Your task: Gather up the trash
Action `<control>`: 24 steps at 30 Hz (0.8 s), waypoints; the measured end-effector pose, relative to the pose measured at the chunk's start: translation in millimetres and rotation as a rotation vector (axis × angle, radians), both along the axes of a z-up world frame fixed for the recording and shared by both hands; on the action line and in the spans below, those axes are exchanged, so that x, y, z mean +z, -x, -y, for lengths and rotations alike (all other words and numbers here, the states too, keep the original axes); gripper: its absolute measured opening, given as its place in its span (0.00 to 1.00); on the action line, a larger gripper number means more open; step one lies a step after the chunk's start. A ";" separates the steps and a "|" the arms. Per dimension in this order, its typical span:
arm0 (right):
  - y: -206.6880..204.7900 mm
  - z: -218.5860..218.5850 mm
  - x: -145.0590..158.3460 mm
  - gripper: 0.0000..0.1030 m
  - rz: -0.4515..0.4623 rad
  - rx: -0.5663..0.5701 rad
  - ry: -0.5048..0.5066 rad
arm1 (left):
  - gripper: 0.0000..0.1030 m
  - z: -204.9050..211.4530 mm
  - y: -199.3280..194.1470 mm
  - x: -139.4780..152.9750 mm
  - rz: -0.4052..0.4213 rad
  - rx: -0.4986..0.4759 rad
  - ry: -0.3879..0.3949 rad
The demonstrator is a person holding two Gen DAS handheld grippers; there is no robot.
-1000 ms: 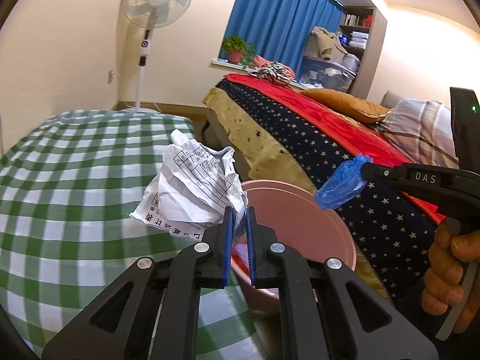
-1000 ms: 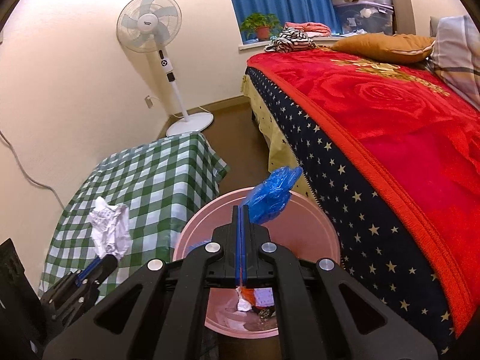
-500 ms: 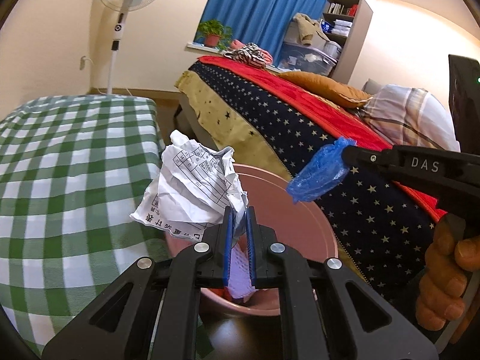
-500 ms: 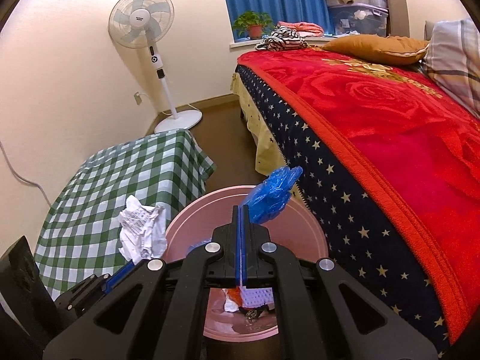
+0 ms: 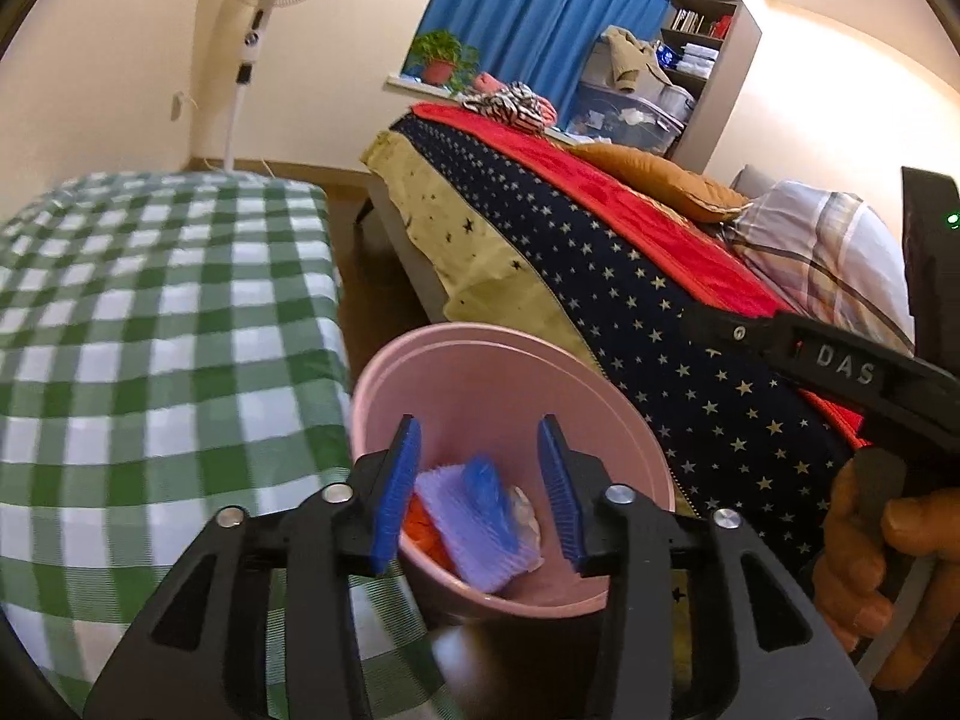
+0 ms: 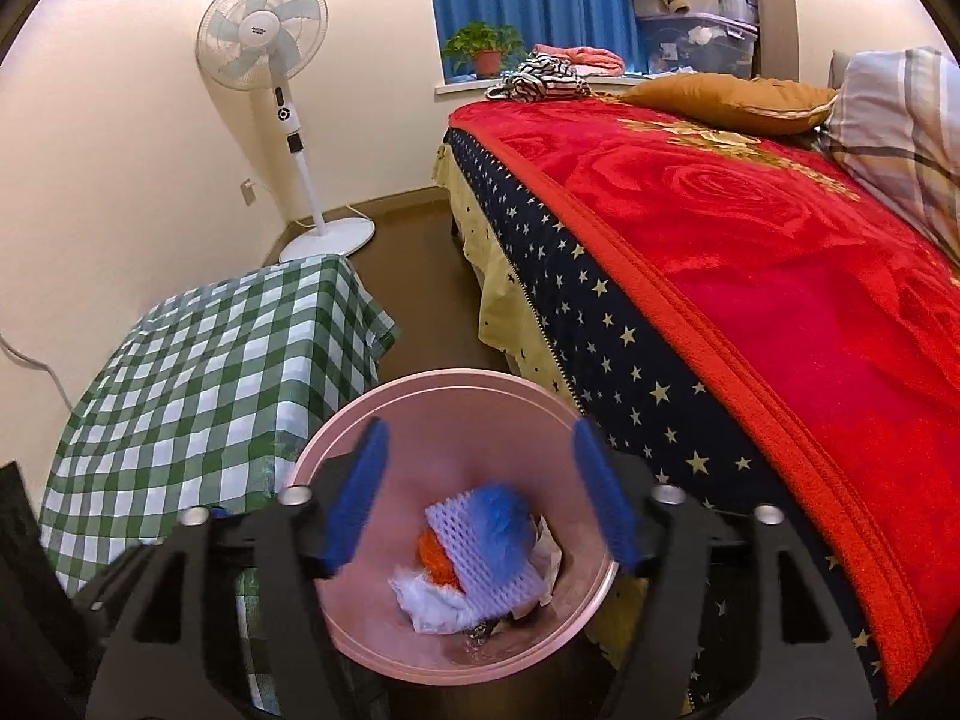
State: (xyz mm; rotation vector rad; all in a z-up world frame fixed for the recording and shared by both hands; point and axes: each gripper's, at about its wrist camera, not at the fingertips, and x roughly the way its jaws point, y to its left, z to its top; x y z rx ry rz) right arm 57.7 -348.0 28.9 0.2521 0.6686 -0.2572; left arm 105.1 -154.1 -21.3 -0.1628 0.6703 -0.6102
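A pink bin (image 5: 480,336) stands on the floor between the table and the bed. Above it, my left gripper (image 5: 479,498) has its jaws opening, with nothing between the blue pads. In the bin lie a lilac foam net (image 5: 474,534), a blue plastic wad (image 5: 487,483) and orange scraps. My right gripper (image 6: 480,498) also hangs over the pink bin (image 6: 456,378), jaws opening and empty. Below it the blue wad (image 6: 501,513) rests on the foam net (image 6: 486,576), beside crumpled white paper (image 6: 420,597). A hand (image 5: 870,546) holds the right gripper at the right edge of the left wrist view.
A table with a green checked cloth (image 6: 210,360) stands left of the bin. The bed with a red blanket (image 6: 750,252) and starred navy side runs along the right. A standing fan (image 6: 264,42) is by the far wall, with brown floor between.
Both grippers have opened. The crumpled paper has left the left gripper and the blue wad has left the right one; the wad now lies in the bin.
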 end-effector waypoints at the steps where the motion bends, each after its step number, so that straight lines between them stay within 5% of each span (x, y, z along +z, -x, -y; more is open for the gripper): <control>1: 1.2 -1.2 0.3 0.77 0.004 0.001 -0.001 | 0.53 -4.3 3.6 4.7 0.016 0.014 -0.012; 6: 14.6 -12.7 7.0 0.94 0.033 0.017 -0.005 | 0.68 -34.1 19.6 29.0 0.066 0.084 -0.063; 14: 47.6 -59.5 18.3 0.95 0.078 0.125 0.029 | 0.80 -78.9 67.2 69.2 0.160 0.246 -0.200; 17: 64.4 -77.5 16.6 0.95 0.091 0.146 0.034 | 0.92 -92.7 90.1 75.3 0.190 0.297 -0.243; 24: 106.1 -119.8 3.1 0.95 0.085 0.176 0.051 | 0.92 -125.7 132.6 62.7 0.172 0.403 -0.284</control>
